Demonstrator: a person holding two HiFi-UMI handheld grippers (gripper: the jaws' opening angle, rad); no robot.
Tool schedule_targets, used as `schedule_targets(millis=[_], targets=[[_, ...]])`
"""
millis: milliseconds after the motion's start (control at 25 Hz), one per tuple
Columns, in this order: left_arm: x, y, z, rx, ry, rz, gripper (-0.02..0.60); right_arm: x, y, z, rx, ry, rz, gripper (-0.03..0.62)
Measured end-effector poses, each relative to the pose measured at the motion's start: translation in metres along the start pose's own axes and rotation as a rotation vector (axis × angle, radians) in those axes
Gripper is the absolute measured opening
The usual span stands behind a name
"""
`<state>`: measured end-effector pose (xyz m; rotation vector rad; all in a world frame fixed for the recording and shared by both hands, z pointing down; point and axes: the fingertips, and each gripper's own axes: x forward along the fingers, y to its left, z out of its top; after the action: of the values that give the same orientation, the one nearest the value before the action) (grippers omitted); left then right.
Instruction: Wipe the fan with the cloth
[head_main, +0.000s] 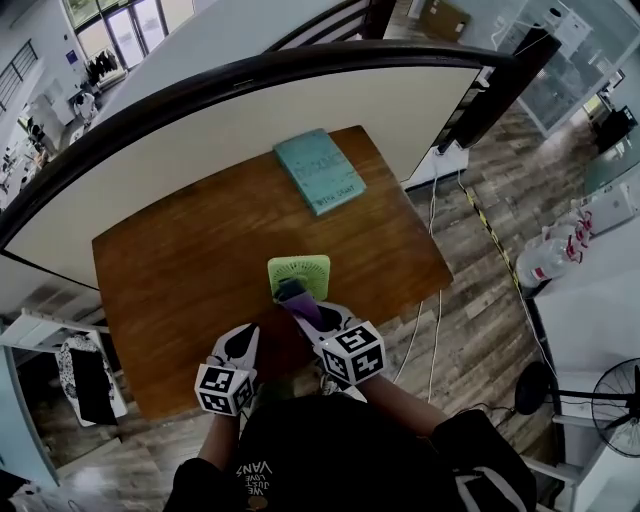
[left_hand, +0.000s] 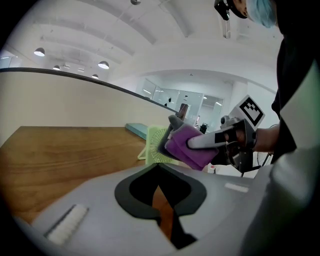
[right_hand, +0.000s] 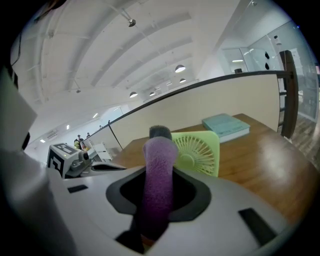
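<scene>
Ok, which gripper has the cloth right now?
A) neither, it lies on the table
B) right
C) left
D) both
B: the right gripper has its jaws shut on the purple cloth, just in front of the fan; the left gripper has nothing between its jaws.

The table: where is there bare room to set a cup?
Bare: the table's left half, left of book and fan, and the strip between them. Crowded: the near edge, where fan, cloth, left gripper and right gripper cluster.

The person's black shirt (head_main: 330, 440) bears print reading "VAN".
</scene>
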<state>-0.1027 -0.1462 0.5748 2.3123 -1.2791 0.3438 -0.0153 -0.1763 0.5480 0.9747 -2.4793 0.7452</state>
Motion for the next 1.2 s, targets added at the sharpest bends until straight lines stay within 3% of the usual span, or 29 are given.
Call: schedule_targets(millis=[560, 840, 1200], targets=[[0.001, 0.027, -0.001, -0.006, 0.033, -0.031, 0.011, 0.057, -0.013, 0.014, -0.008, 0.055, -0.01, 0.098], [0.007, 0.02, -0.005, 0.007, 0.039, -0.054, 0.011, 0.041, -0.033, 0.006, 0.012, 0.056, -0.053, 0.098], [0.017, 0.0, -0.008, 0.02, 0.052, -0.089, 0.011, -0.001, -0.082, -0.003, 0.072, 0.039, -0.17, 0.098]])
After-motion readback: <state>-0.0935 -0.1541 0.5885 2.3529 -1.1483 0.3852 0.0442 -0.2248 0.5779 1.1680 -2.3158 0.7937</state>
